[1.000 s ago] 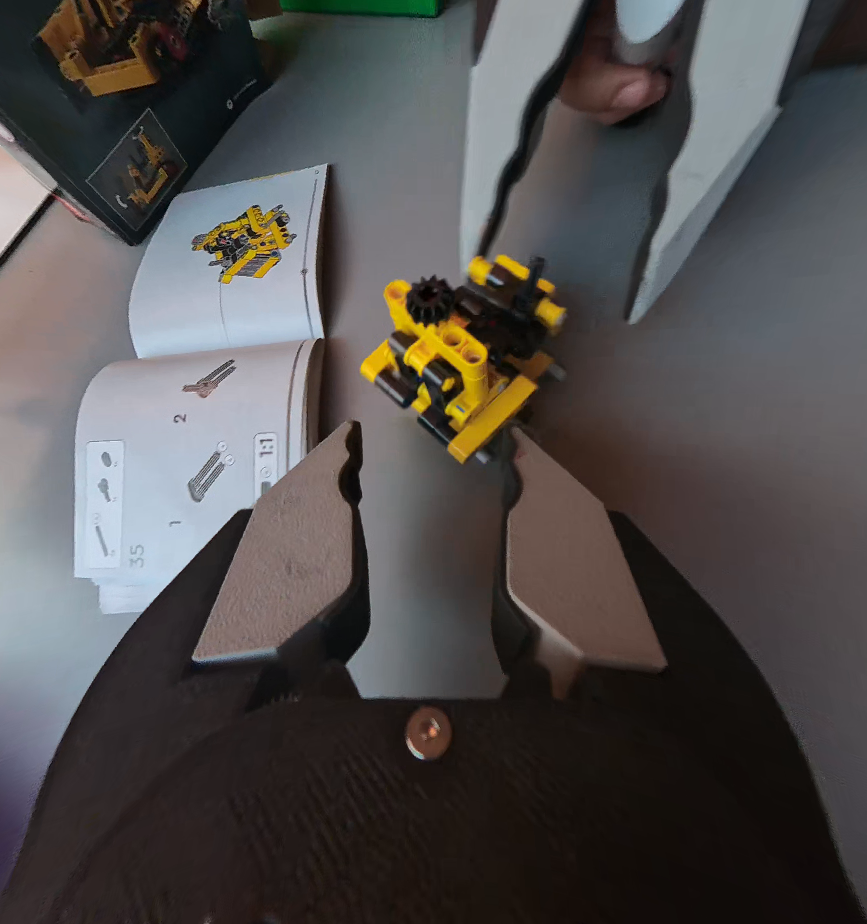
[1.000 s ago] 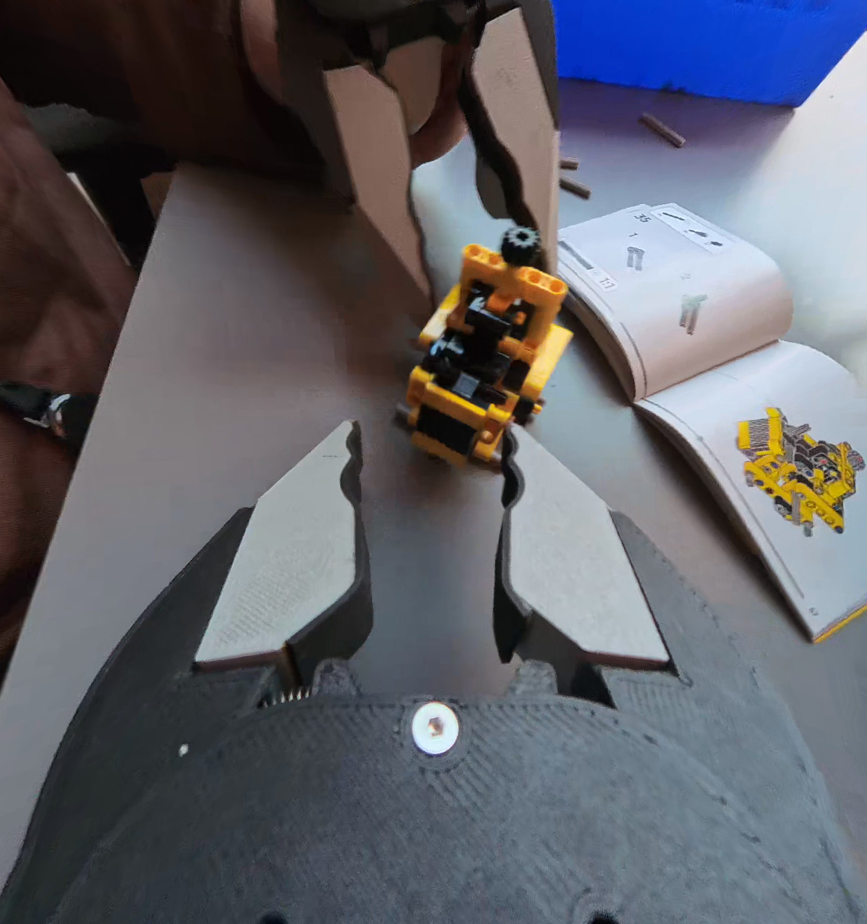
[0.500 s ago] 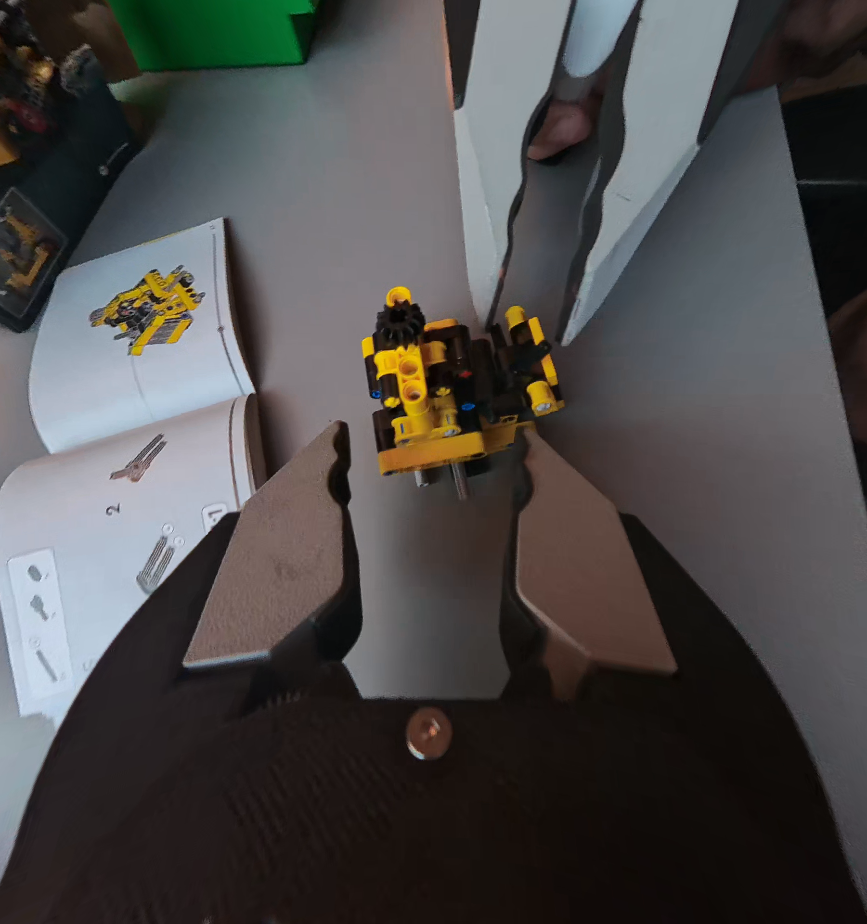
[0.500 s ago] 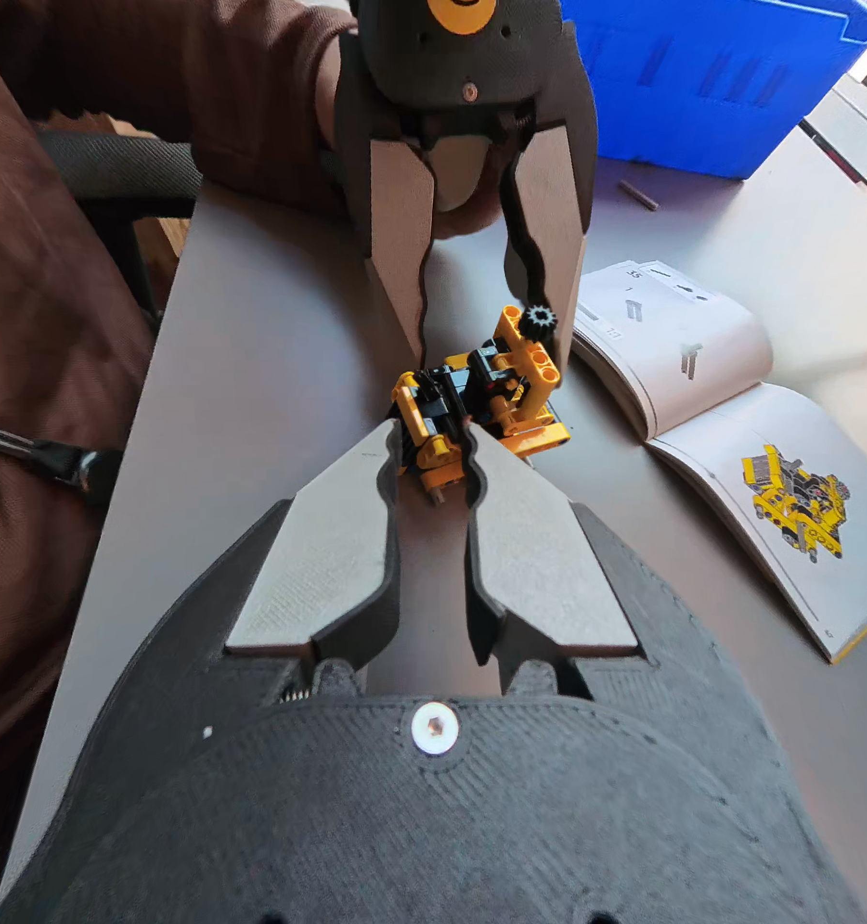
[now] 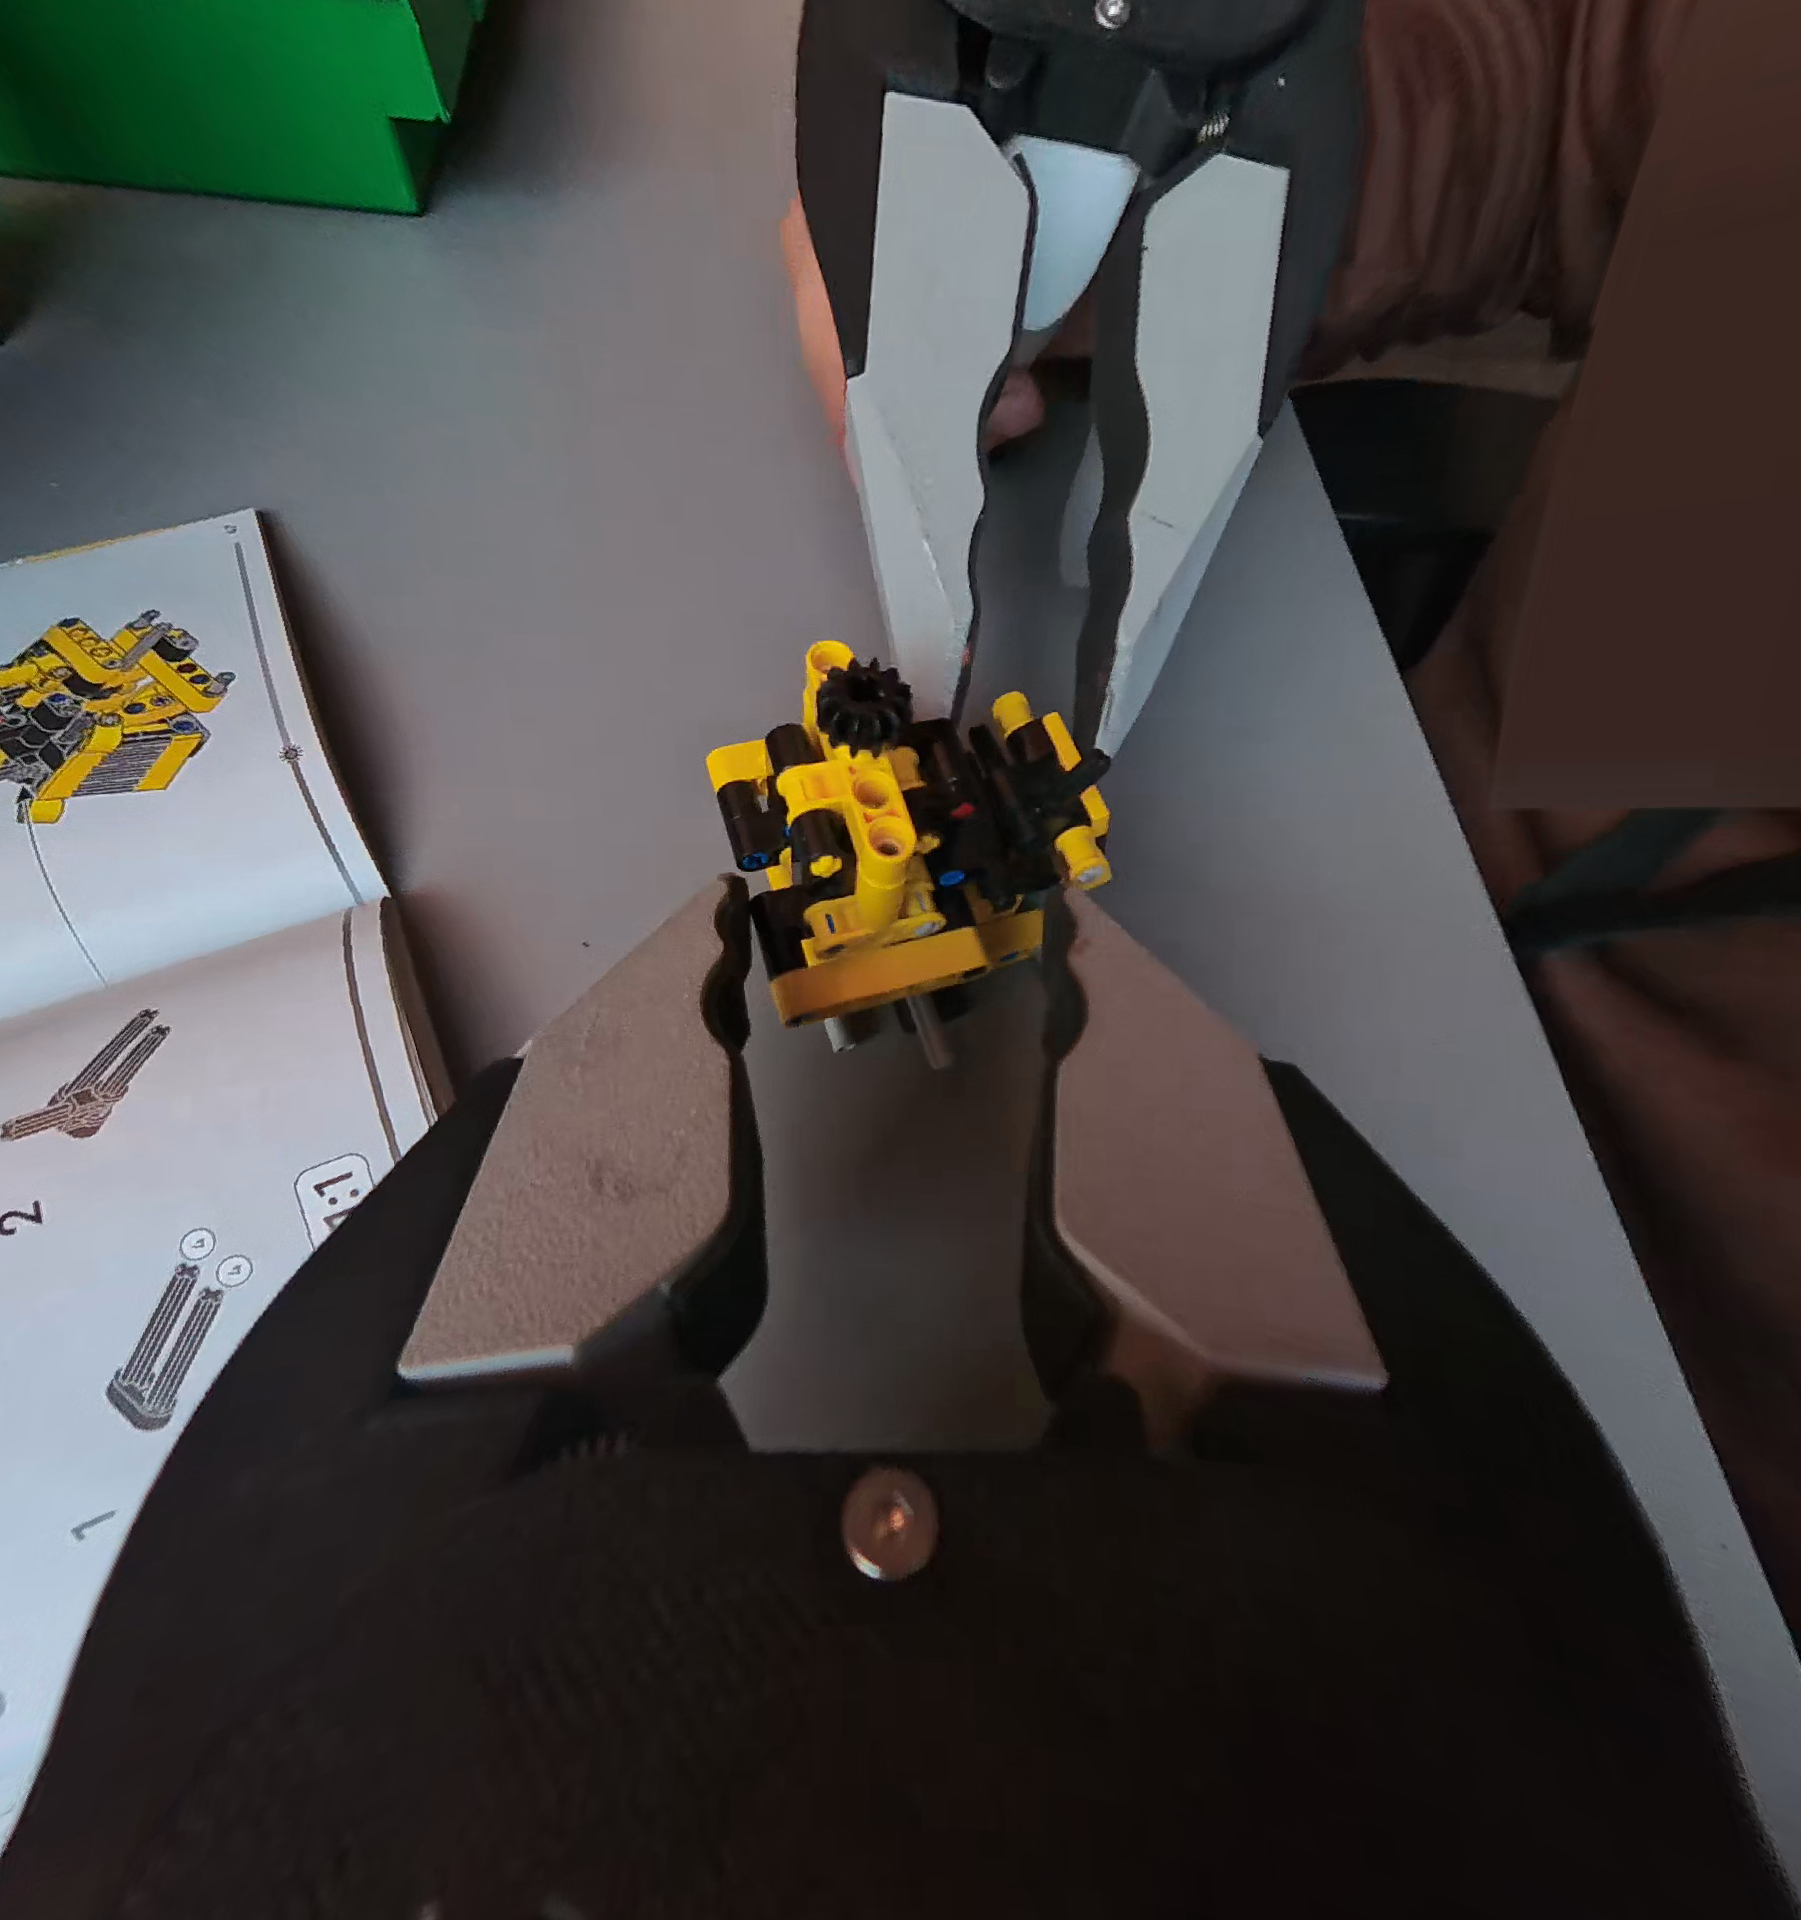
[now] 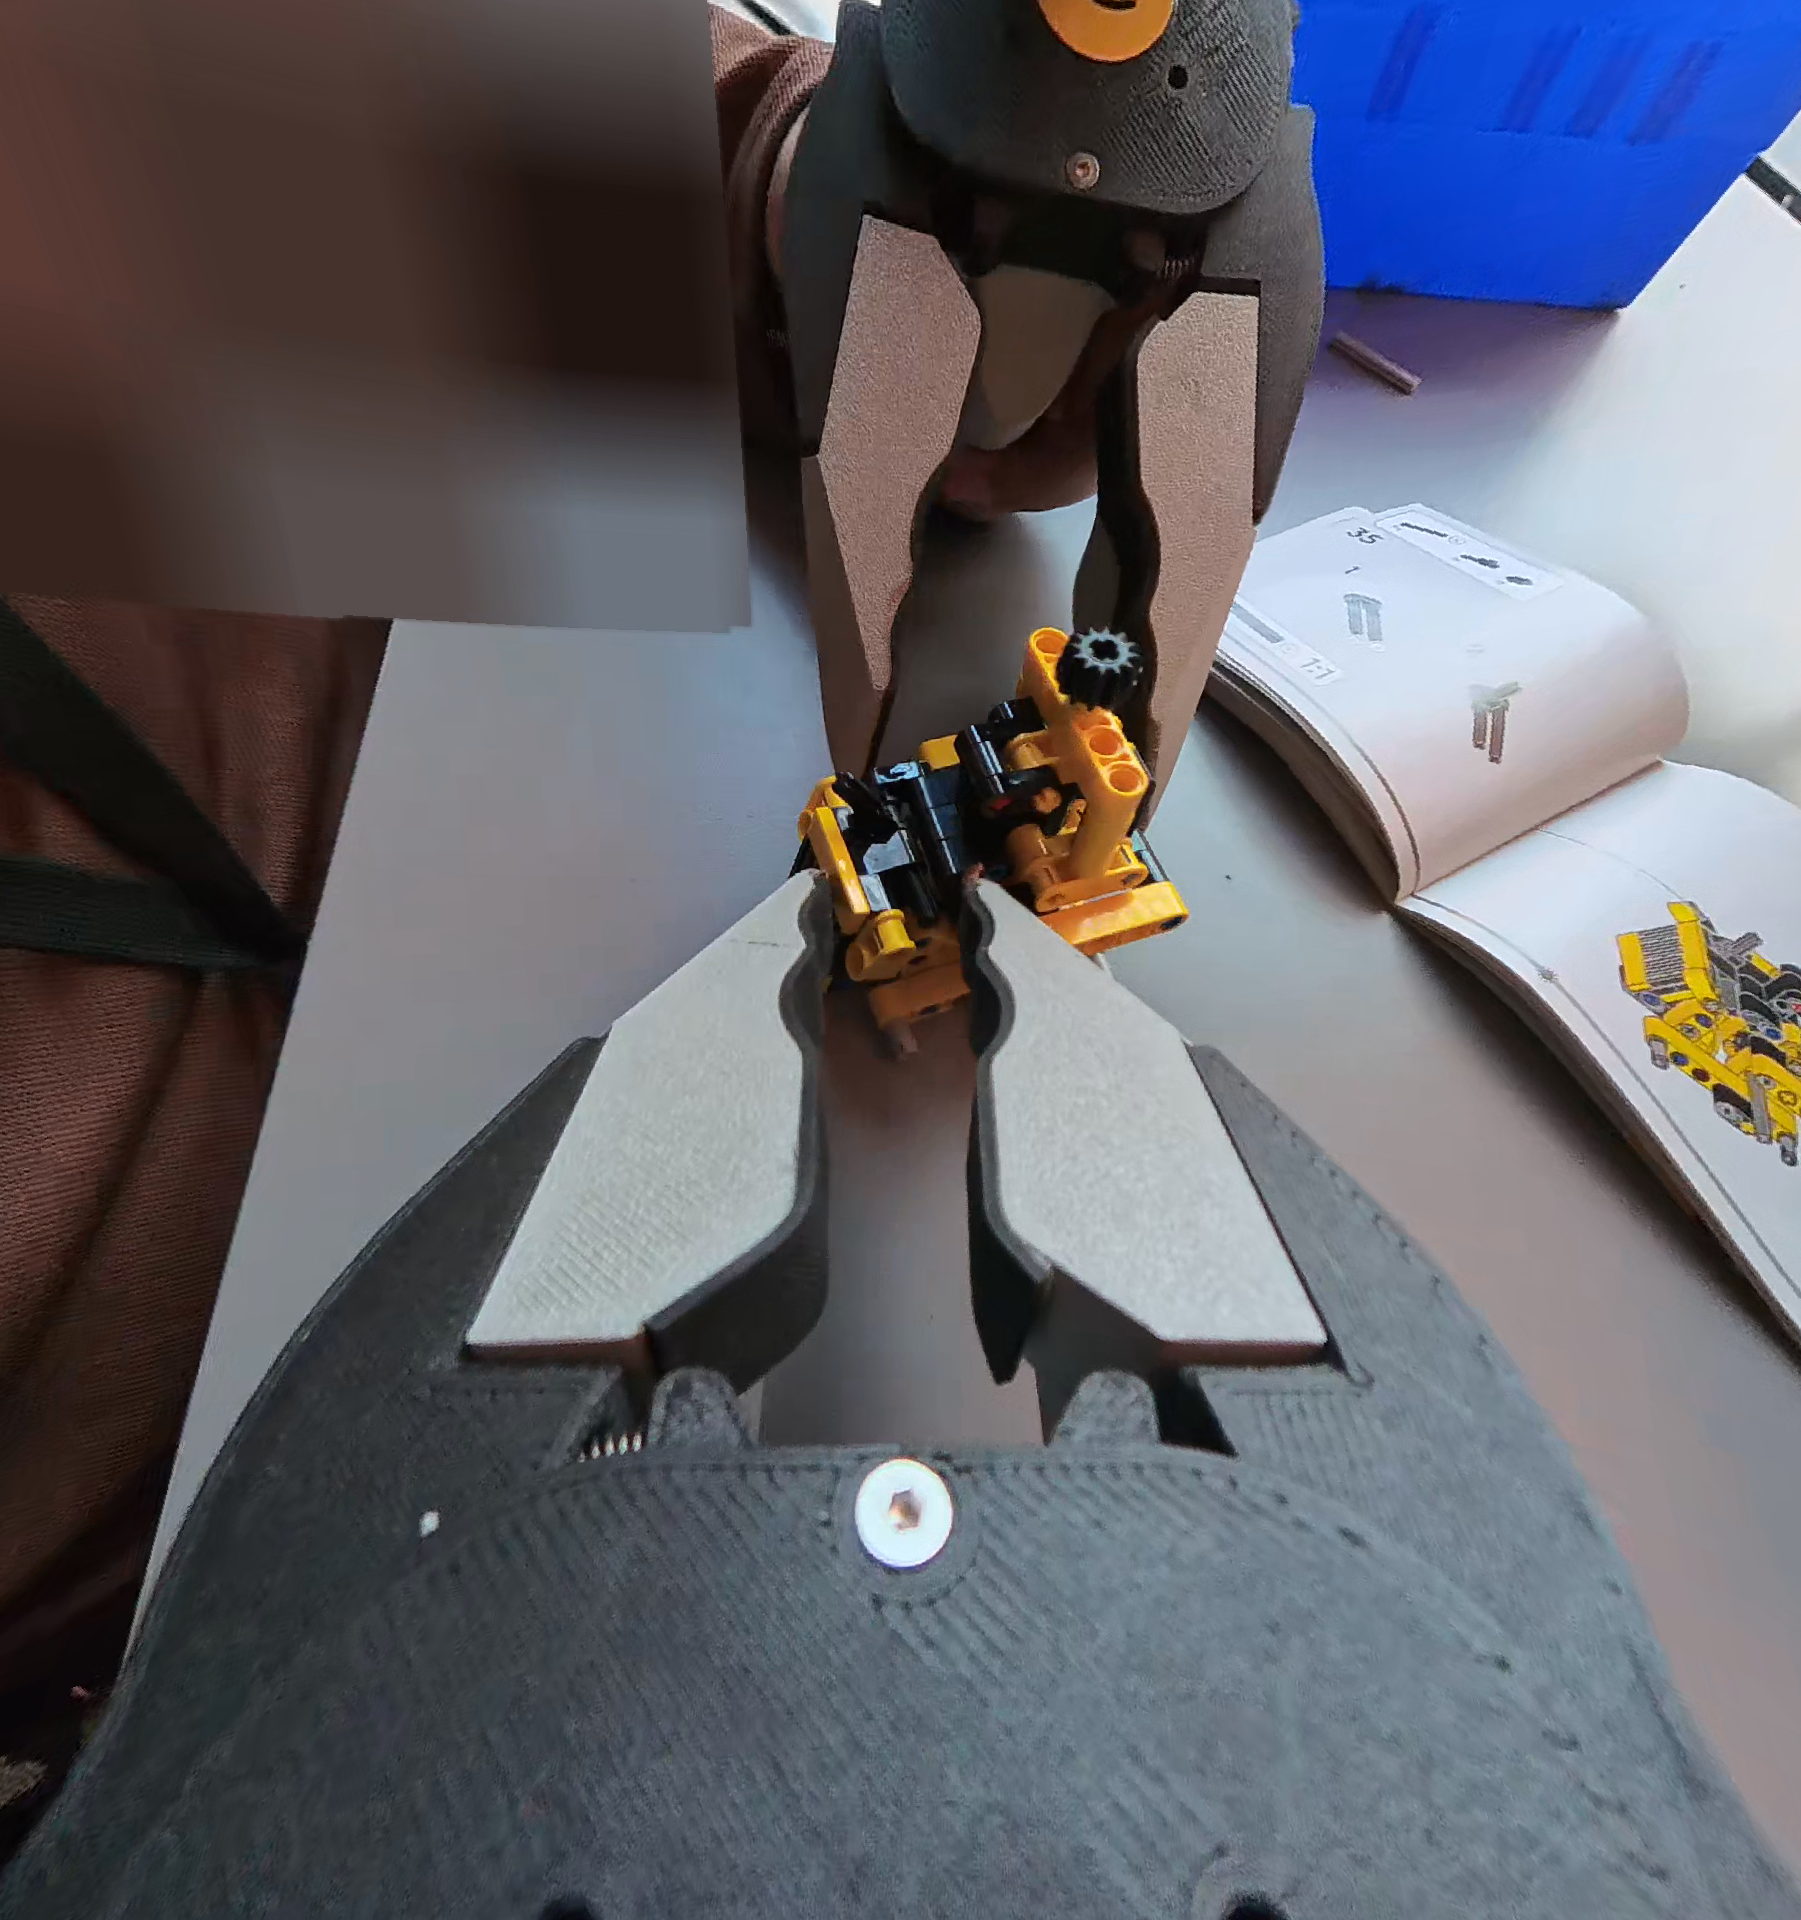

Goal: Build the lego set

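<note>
The yellow and black lego model (image 5: 906, 842) is tipped on its side on the grey table (image 5: 563, 416), with a black gear on top and two grey axles pointing at the left wrist camera. My right gripper (image 6: 891, 894) is shut on the model's (image 6: 989, 831) yellow and black end. It also shows in the left wrist view (image 5: 1031, 717), coming in from the far side. My left gripper (image 5: 891, 914) is open, with one fingertip on each side of the model's yellow base. It shows in the right wrist view (image 6: 1010, 748) beyond the model.
The open instruction booklet (image 5: 148, 935) lies left of the model; in the right wrist view it (image 6: 1498, 727) is on the right. A green box (image 5: 200, 94) and a blue bin (image 6: 1550, 135) stand at the back. The table edge (image 5: 1447, 779) and a person in brown are close by.
My right gripper closed on the model's end and turned it onto its side. My left gripper moved in until its open fingers flank the model.
</note>
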`<state>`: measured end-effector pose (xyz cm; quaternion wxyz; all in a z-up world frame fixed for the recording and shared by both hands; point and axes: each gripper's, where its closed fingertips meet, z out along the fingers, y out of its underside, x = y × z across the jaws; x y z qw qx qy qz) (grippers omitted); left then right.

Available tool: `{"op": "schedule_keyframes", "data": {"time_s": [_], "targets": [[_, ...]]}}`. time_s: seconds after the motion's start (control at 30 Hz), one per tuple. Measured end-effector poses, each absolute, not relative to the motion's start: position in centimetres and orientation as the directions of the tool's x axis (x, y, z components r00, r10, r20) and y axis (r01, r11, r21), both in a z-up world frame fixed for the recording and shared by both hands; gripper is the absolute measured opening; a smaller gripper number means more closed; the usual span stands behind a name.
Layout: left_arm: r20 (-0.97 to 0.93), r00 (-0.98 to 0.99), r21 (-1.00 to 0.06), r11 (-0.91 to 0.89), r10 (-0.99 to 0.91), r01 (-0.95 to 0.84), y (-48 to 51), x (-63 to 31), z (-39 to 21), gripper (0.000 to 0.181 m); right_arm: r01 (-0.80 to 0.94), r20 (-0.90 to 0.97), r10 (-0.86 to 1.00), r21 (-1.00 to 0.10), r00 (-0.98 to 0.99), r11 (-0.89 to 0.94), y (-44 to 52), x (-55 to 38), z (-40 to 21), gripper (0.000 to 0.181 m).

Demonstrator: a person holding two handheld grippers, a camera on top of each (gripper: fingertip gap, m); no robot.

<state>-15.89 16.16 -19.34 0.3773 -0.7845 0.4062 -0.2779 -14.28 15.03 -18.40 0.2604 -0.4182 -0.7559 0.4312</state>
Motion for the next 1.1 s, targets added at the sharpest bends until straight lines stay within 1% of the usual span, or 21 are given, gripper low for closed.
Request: {"op": "schedule_keyframes", "data": {"time_s": [0.03, 0.23, 0.33, 0.5, 0.7, 0.8, 0.87, 1.0, 1.1], "targets": [[0.123, 0.516, -0.818, -0.381, -0.848, -0.431, 16.15, -15.8, -19.34, 0.054, 0.407, 0.036, 0.857, -0.87, -0.514, 0.28, 15.04, -14.19, -18.41, 0.021], [0.104, 0.528, -0.817, -0.376, -0.843, -0.438, 15.77, -15.74, -19.4, 0.05, 0.412, 0.033, 0.854, -0.866, -0.519, 0.284, 14.6, -13.77, -18.54, 0.017], [0.113, 0.533, -0.814, -0.386, -0.839, -0.434, 15.66, -15.61, -19.44, 0.052, 0.418, 0.028, 0.86, -0.865, -0.51, 0.276, 14.5, -13.74, -18.54, 0.017], [0.101, 0.612, -0.802, -0.428, -0.784, -0.416, 15.86, -15.48, -19.52, 0.053, 0.442, 0.002, 0.882, -0.865, -0.471, 0.238, 14.81, -13.63, -18.55, 0.018], [-0.029, 0.667, -0.786, -0.395, -0.744, -0.475, 15.69, -15.49, -19.59, 0.054, 0.458, 0.033, 0.892, -0.849, -0.45, 0.262, 14.74, -13.53, -18.61, 0.019], [-0.021, 0.679, -0.783, -0.41, -0.734, -0.468, 15.7, -15.6, -19.66, 0.053, 0.471, 0.035, 0.894, -0.841, -0.446, 0.268, 14.77, -13.63, -18.63, 0.019], [-0.004, 0.696, -0.778, -0.435, -0.718, -0.453, 15.7, -15.65, -19.68, 0.053, 0.482, 0.058, 0.891, -0.824, -0.451, 0.297, 14.8, -13.61, -18.69, 0.02], [-0.002, 0.709, -0.759, -0.461, -0.705, -0.46, 15.66, -15.52, -19.68, 0.053, 0.515, 0.144, 0.846, -0.737, -0.513, 0.437, 14.89, -13.33, -18.9, 0.019], [0.081, 0.706, -0.778, -0.488, -0.703, -0.396, 15.67, -15.56, -19.67, 0.053, 0.514, 0.142, 0.818, -0.714, -0.557, 0.475, 14.97, -13.35, -18.98, 0.019]]}}
